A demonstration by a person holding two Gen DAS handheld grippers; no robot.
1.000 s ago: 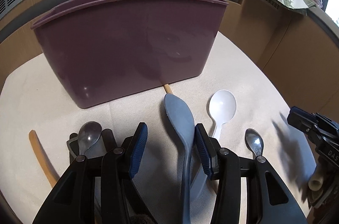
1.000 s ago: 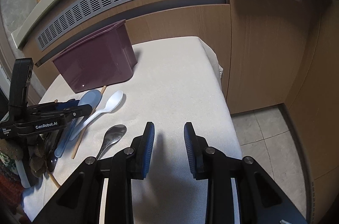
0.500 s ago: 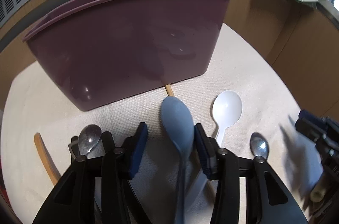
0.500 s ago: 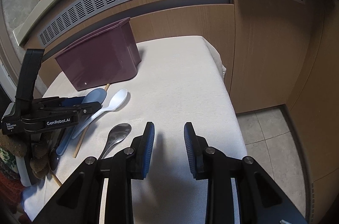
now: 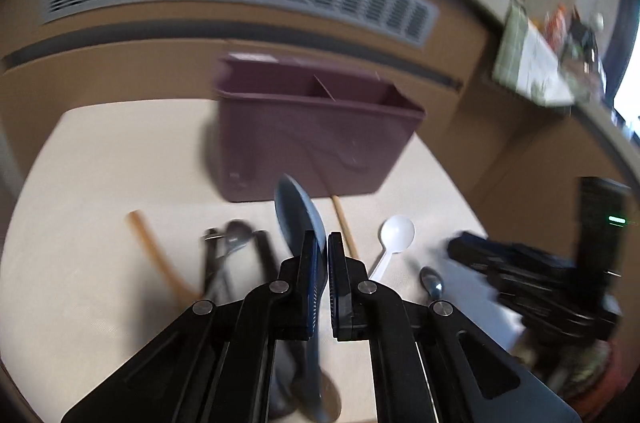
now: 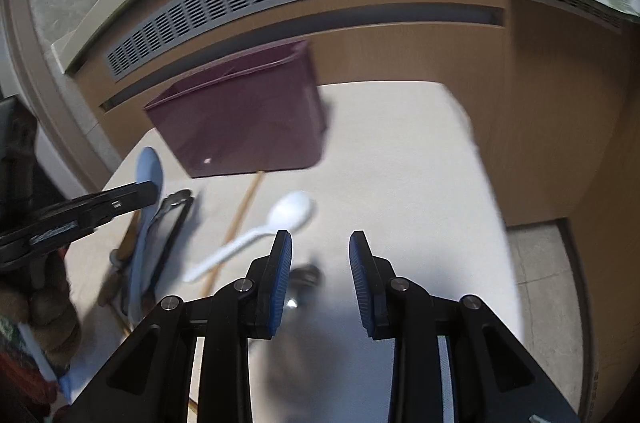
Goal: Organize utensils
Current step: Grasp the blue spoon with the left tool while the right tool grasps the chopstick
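1. My left gripper [image 5: 323, 243] is pinched tight on the handle of the blue-grey plastic spoon [image 5: 298, 211]. The spoon is off the cloth, and its bowl pokes out ahead of the fingertips.
2. My right gripper [image 6: 320, 247] hangs with its jaws wide and nothing between them, above the cream tablecloth [image 6: 400, 163] on the near side of the purple utensil caddy [image 6: 244, 127].
3. The relation that matters: the caddy [image 5: 316, 131] stands straight ahead of the held spoon and beyond it, its open top showing a divider between compartments. The spoon's long axis runs along the left fingers, pointing at the caddy's front wall rather than down into it.
4. I judge the next move needs a lift over the rim and a tilt so the spoon stands along its length in one compartment. Which compartment, I cannot say.
5. The left hand is plainly the nearer one to the caddy.
6. On the cloth in front of the caddy lie a white plastic spoon [image 6: 288, 211], a small metal spoon [image 5: 431, 285], wooden chopsticks [image 6: 240, 219] and some dark utensils [image 5: 236, 247], which are too blurred to name.
7. The right gripper sits just over the metal spoon, so I judge that could be its pick.
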